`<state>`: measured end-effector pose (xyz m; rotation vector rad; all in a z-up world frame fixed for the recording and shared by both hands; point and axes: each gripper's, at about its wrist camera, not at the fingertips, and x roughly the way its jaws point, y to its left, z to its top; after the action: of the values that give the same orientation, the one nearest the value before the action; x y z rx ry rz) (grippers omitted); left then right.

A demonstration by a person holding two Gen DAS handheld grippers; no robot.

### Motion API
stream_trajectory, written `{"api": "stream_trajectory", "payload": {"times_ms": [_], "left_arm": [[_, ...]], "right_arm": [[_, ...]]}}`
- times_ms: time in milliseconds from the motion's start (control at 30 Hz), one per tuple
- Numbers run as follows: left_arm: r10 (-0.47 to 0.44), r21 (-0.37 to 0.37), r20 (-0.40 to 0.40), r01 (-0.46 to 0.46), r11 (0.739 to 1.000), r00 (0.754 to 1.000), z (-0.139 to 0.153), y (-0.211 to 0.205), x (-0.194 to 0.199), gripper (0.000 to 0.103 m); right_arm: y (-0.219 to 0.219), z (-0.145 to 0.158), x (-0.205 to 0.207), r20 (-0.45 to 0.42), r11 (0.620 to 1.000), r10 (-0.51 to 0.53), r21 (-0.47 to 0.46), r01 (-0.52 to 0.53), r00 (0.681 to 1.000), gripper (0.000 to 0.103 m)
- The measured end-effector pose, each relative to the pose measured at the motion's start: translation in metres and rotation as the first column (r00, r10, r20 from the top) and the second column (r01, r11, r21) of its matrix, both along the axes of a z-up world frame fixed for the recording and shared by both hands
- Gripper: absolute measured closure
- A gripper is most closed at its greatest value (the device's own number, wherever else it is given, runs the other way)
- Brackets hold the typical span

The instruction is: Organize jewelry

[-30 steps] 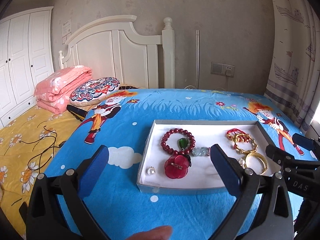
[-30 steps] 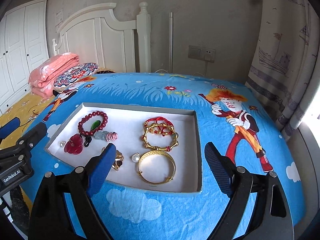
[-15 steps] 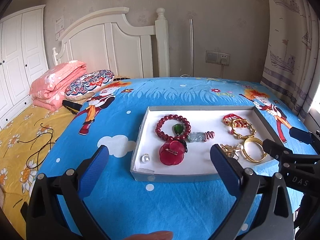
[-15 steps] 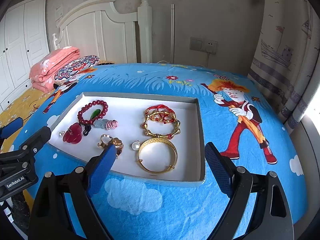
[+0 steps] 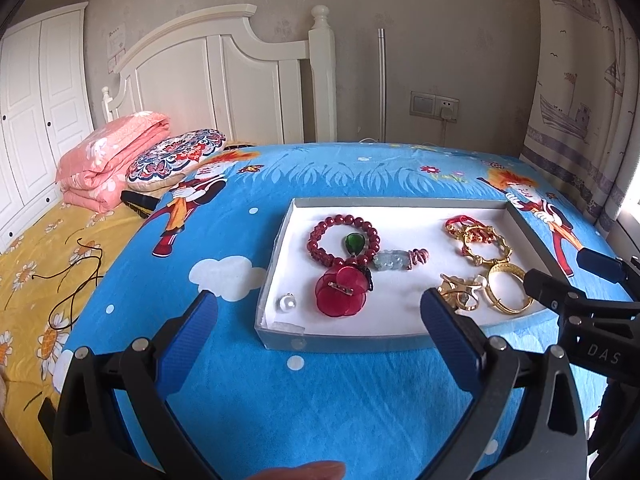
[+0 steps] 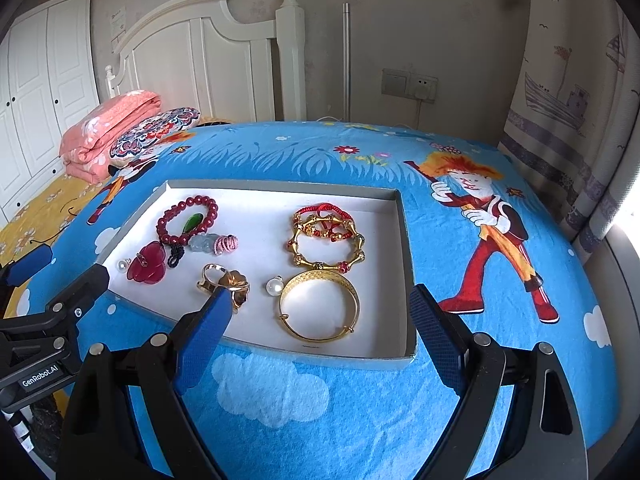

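**A:** Both tools have pulled back a bit over the last second. The tray sits further off and more of the blue bedspread (image 6: 304, 396) shows in front of it. The left gripper (image 5: 320, 320) is spread wide with nothing in it, and so is the right gripper (image 6: 320, 316). Nothing in the tray shifted, so I can't say whether sorting is about to begin or has just ended.

**B:** Where's the jewelry, then?

**A:** All inside the shallow white tray (image 6: 406, 240), a stiff card-looking box on soft fleecy cloth. Nearest is a plain gold bangle (image 6: 319, 306), smooth and rigid, with a round pearl (image 6: 273, 287) just beside it and a chunky gold ring (image 6: 224, 282). Left of those are a glossy red flower brooch (image 5: 340, 290) and another pearl. Further back, a knobbly gold bracelet (image 6: 326, 246) tangled with red cord, and a red bead bracelet (image 5: 344, 240) around a green drop.
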<state>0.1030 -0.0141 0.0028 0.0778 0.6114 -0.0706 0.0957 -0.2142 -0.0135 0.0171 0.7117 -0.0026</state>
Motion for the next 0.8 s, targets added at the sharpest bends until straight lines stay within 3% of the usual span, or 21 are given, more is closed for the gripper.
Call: {"api": "stream_trajectory", "payload": {"times_ms": [800], "left_arm": [[0.0, -0.009, -0.033, 0.0, 1.0, 0.999, -0.0105, 0.0022, 0.0003, 0.005]], "right_arm": [[0.0035, -0.0041, -0.0009, -0.02, 1.0, 0.008, 0.006, -0.007, 1.0, 0.019]]}}
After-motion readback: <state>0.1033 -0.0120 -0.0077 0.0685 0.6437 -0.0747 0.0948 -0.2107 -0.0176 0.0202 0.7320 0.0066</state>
